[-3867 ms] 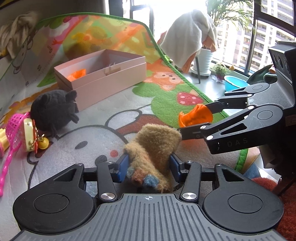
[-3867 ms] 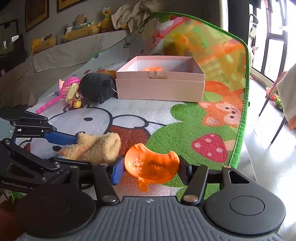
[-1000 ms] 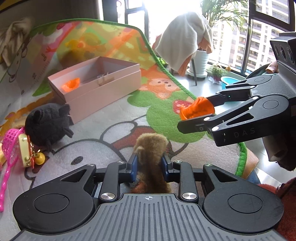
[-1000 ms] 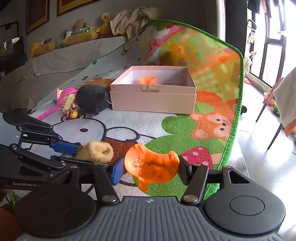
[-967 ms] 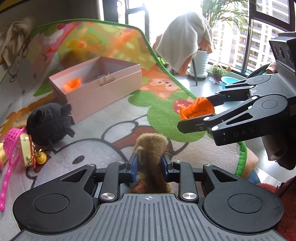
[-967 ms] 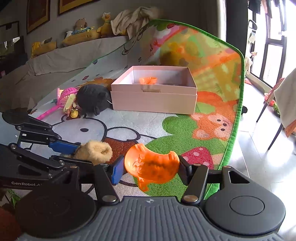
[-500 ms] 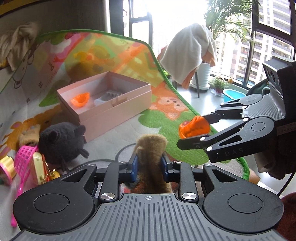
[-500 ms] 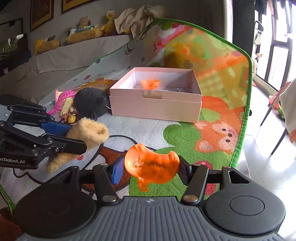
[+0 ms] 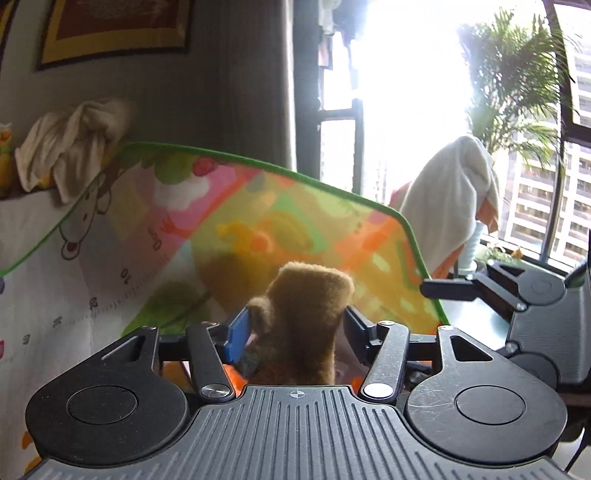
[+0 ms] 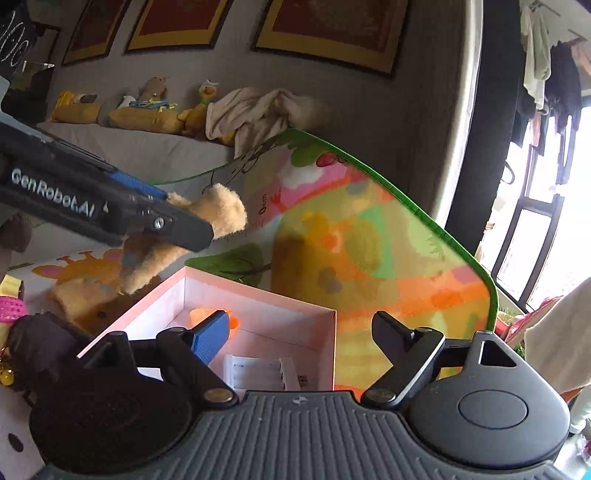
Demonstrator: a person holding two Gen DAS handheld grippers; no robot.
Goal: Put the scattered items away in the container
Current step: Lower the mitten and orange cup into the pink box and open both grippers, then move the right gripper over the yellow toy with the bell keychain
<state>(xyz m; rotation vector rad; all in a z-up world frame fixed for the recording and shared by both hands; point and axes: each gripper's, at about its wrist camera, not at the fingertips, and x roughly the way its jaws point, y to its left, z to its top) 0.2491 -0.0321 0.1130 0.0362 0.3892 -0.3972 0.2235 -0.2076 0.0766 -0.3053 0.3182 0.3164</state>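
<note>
Fingers of the left gripper (image 9: 295, 326) pinch a tan plush toy (image 9: 301, 325) between them, the toy standing up out of the grip with its fuzzy top above the blue pads. From the right wrist view the same left gripper (image 10: 184, 221) reaches in from the left, and the plush toy (image 10: 177, 240) hangs from it in the air, above and just left of the near-left corner of the pink box (image 10: 258, 295). The right gripper (image 10: 299, 338) hovers over that box with its fingers spread wide apart and nothing between them.

At far left on the play mat (image 10: 369, 240) lie a pink mesh toy (image 10: 11, 306) and, beside it, a dark grey plush (image 10: 40, 347), both outside the box. A second tan plush (image 10: 74, 295) lies on the mat below the hanging one. The dark grey plush sits close against the box's left wall. Inside the box I count one orange piece (image 10: 231, 321), partly hidden behind the right gripper's blue pad, and one white ribbed insert (image 10: 258, 373) near the front. The mat's far end curls upward behind the box, its green border running along the top. Beyond it, a grey ledge carries a row of soft toys (image 10: 147, 110), too small to count surely, and one crumpled pale cloth (image 10: 258, 107). Three framed pictures (image 10: 325, 29) hang on the wall above. At far right, a white towel (image 9: 454, 199) is draped beside the bright window.
</note>
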